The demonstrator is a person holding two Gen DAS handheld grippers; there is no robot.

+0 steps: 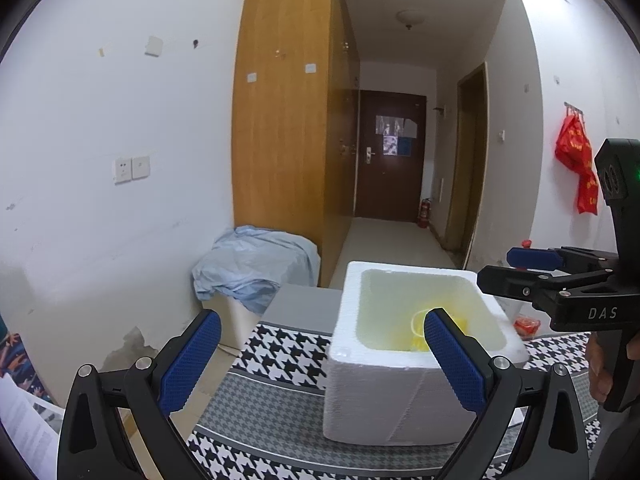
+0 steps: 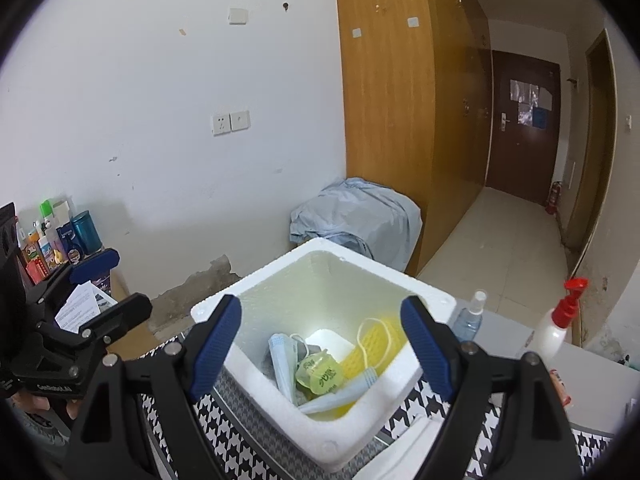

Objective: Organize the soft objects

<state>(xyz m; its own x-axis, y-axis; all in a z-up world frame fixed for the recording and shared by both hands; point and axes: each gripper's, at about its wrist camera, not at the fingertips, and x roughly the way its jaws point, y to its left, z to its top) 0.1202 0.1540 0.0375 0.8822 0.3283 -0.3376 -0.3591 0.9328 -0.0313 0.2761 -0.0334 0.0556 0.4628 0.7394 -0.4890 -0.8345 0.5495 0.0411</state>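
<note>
Both grippers' fingers (image 2: pixel 426 346) gape wide, empty, above a white foam box (image 2: pixel 280 408) holding yellow and pale-blue soft items (image 2: pixel 320 376).

Hidden inside the foam box

From the left wrist view the foam box (image 1: pixel 384 360) wall and a blue pad (image 1: pixel 452 364) hide most of the yellow item (image 1: pixel 420 332); labels unreadable.

The right claw (image 2: pixel 321 344) tilts downward with its blue pads (image 2: pixel 216 344) spread wide and nothing pinched between them. The left claw (image 1: pixel 322 360) is likewise wide apart and empty, held low, slightly left of the right one.
</note>
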